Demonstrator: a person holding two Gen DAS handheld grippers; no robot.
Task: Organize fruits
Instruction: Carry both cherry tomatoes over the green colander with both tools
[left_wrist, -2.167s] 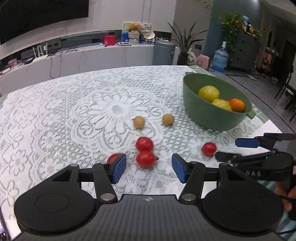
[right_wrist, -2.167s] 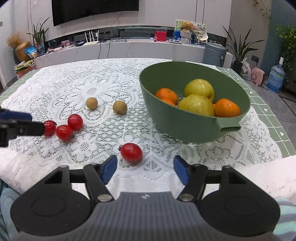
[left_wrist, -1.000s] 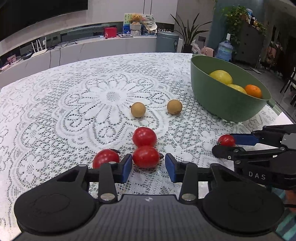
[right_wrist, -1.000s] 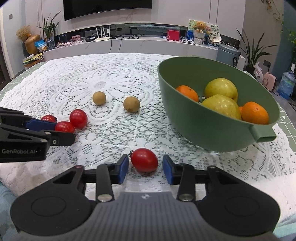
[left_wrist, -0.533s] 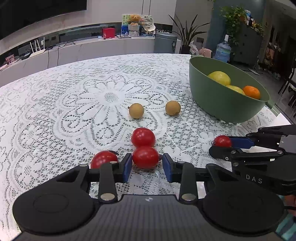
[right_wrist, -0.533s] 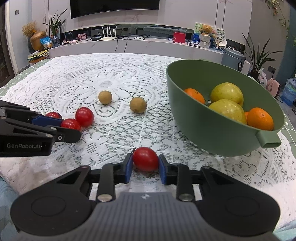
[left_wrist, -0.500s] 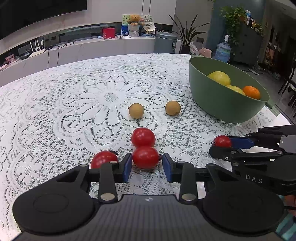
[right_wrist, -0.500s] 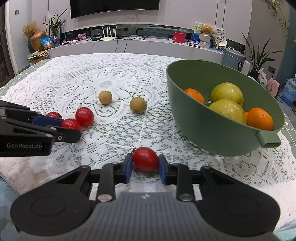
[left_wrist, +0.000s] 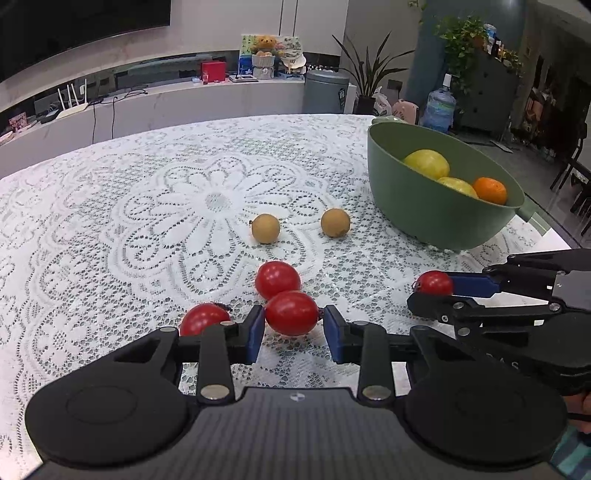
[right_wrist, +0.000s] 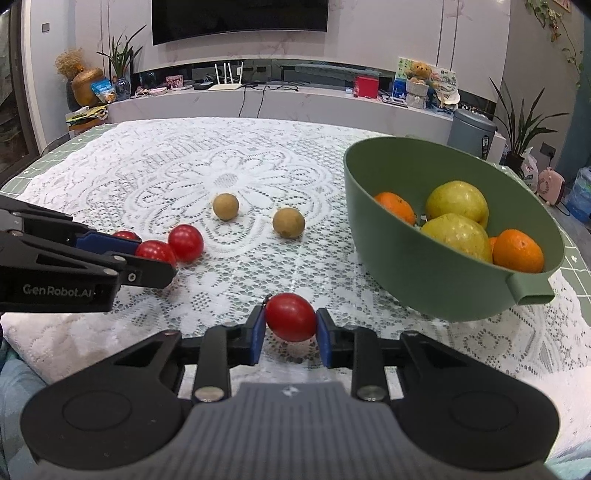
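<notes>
Red tomato (right_wrist: 290, 322) pinched in right gripper (right_wrist: 290, 334).

Three tomatoes (left_wrist: 277, 279) lay clustered on the desk (left_wrist: 110, 221). Two longans (left_wrist: 265, 228) sat behind them. The bowl (left_wrist: 436, 214) stood to the right.
</notes>
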